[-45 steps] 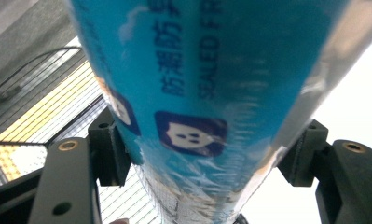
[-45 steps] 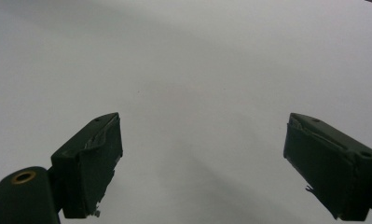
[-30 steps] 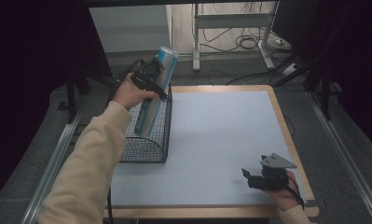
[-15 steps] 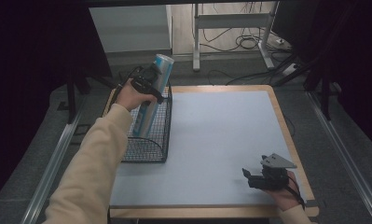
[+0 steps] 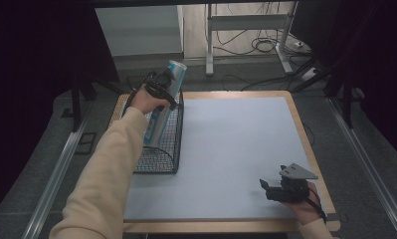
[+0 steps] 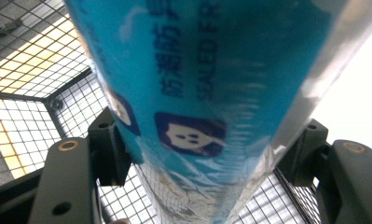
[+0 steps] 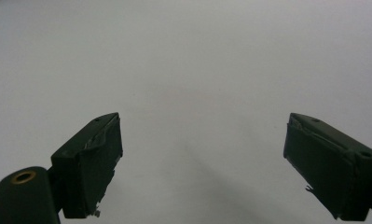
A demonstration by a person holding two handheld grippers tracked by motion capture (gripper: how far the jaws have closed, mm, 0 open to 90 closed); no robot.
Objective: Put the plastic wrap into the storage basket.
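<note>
Your left gripper [image 5: 162, 85] is clenched on a tall blue tube-shaped package [image 5: 162, 110], gripping it near its upper end; in the left gripper view both black jaws press against the sides of the package [image 6: 207, 102], whose wrapper carries printed characters and a small dark-blue badge. The package stands tilted inside the black wire basket [image 5: 158, 154], with its silvery top leaning away from you past the basket's far rim and its lower part down among the mesh walls. The basket sits at the left edge of the white mat [image 5: 226, 149] that covers the wooden table [image 5: 305, 129]. Your cream sleeve [image 5: 106, 179] reaches up from the bottom left toward the basket. Your right gripper [image 5: 273, 189] rests low at the near right corner of the mat, well apart from the basket, with its grey three-cornered plate on top; in the right gripper view its jaws stand wide apart and released over the bare white mat [image 7: 188, 70], with nothing between them.
</note>
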